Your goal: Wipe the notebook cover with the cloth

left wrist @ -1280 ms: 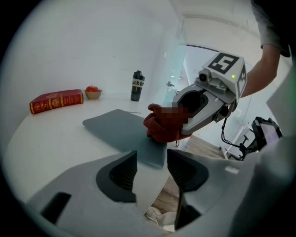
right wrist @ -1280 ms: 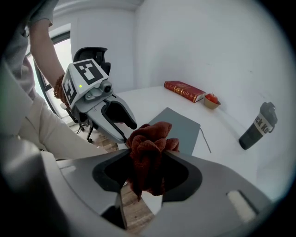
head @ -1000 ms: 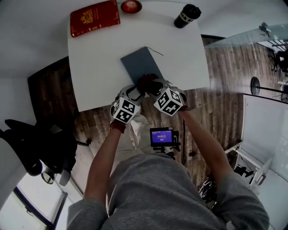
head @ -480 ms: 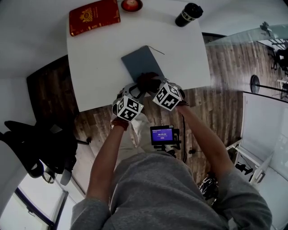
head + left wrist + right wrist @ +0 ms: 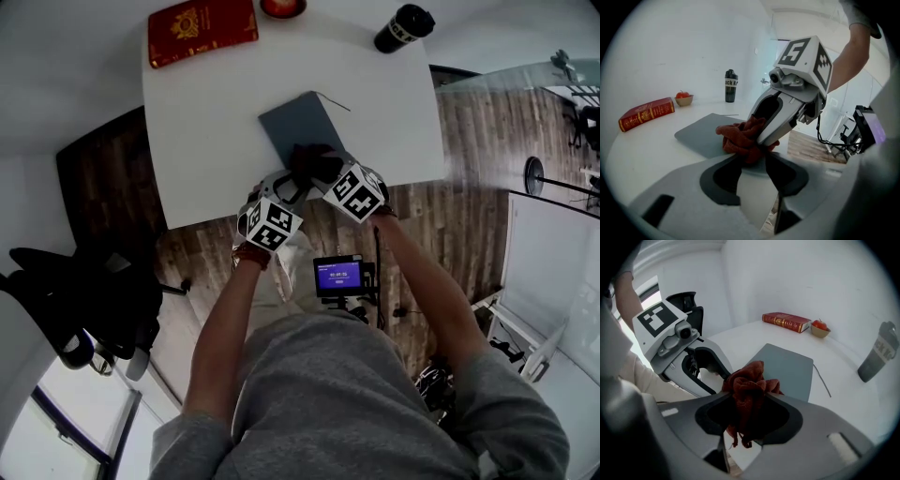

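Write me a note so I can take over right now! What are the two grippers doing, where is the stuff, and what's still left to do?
Right gripper: shut on the red cloth, which is bunched between its jaws.
Left gripper: its jaws have just been closing, and the tips pinch the same cloth.
Notebook: grey, closed, flat on the white table. The cloth is at its near edge.
Done: cloth in hand.
Left: wipe the cover. I cannot tell if any wiping has happened.

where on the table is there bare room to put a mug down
Bare: the wide patch between the red book and the notebook, and the smaller one between notebook and tumbler. Crowded: the near edge around the cloth.
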Available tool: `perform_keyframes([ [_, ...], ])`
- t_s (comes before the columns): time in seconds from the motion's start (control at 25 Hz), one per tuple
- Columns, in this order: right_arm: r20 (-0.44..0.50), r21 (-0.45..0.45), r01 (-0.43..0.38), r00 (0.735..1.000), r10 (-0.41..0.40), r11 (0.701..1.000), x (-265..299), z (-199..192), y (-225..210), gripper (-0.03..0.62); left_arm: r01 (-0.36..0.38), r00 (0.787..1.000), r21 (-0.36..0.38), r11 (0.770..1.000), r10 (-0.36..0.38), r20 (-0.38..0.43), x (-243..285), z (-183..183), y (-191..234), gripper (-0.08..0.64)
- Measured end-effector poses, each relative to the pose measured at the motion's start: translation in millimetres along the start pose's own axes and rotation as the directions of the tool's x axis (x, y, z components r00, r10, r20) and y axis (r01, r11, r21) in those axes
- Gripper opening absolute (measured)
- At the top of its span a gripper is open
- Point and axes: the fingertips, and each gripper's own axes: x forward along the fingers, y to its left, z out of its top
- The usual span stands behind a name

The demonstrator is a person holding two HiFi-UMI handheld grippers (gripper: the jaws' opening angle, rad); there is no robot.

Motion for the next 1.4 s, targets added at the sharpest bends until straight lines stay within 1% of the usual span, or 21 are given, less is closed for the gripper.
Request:
perform_keyframes([
  [0.16, 0.015, 0.007, -0.041, 0.999, 0.041, 0.999, -7.9, 12.5, -8.8, 0.178, 0.015, 1.0, -0.014, 1.0, -0.015, 0.003, 0.5, 0.8, 0.3, 0.162],
  [0.28, 0.07, 0.017, -0.037, 0.997, 0.036, 0.999, -17.6, 44.2, -31.0, 0.179, 0.009, 1.0, -0.009, 1.0, -0.009, 0.007, 0.0, 1.5, 1.2, 0.157],
  [0.36, 0.087, -0.006, -0.022, 0.996, 0.023, 1.0, -10.5, 70.9, -47.3, 0.179, 0.001, 1.0, -0.008, 1.0, -0.001, 0.009, -0.2, 1.3, 1.8, 0.16],
  [0.48, 0.064, -0.069, -0.012, 0.998, 0.016, 0.998, 13.4, 102.9, -61.7, 0.181, 0.004, 1.0, -0.014, 1.0, -0.004, 0.012, 0.6, 1.9, 0.5, 0.16],
  [0.6, 0.037, -0.086, 0.0, 0.999, 0.003, 0.996, 35.8, 122.0, -71.9, 0.181, 0.007, 1.0, -0.014, 1.0, -0.007, 0.015, -0.1, 2.3, -1.2, 0.161],
  [0.68, -0.001, -0.095, -0.004, 1.0, 0.004, 0.996, 48.6, 124.0, -75.7, 0.181, 0.005, 1.0, -0.007, 1.0, -0.004, 0.017, -0.1, 2.2, -2.0, 0.167],
  [0.8, -0.074, -0.123, -0.033, 0.997, 0.024, 0.992, 64.5, 112.3, -74.5, 0.178, 0.0, 1.0, -0.005, 1.0, 0.0, 0.02, 0.4, 1.9, -1.7, 0.172],
  [0.92, -0.085, -0.106, -0.046, 0.996, 0.037, 0.993, 66.9, 108.2, -70.4, 0.169, -0.006, 1.0, -0.004, 1.0, 0.006, 0.018, -1.2, -0.6, -0.1, 0.17],
  [1.04, -0.106, -0.123, -0.044, 0.994, 0.031, 0.991, 63.1, 105.0, -66.3, 0.166, -0.008, 1.0, -0.005, 1.0, 0.008, 0.017, -0.7, 0.4, 0.0, 0.17],
  [1.2, -0.123, -0.068, -0.052, 0.991, 0.043, 0.996, 60.4, 95.1, -62.3, 0.164, -0.007, 1.0, -0.015, 1.0, 0.007, 0.015, 0.5, 0.9, 1.2, 0.164],
  [1.4, -0.132, -0.054, -0.058, 0.99, 0.05, 0.997, 54.7, 84.0, -51.2, 0.163, -0.004, 1.0, -0.026, 1.0, 0.004, 0.013, 0.0, 0.0, 1.4, 0.164],
])
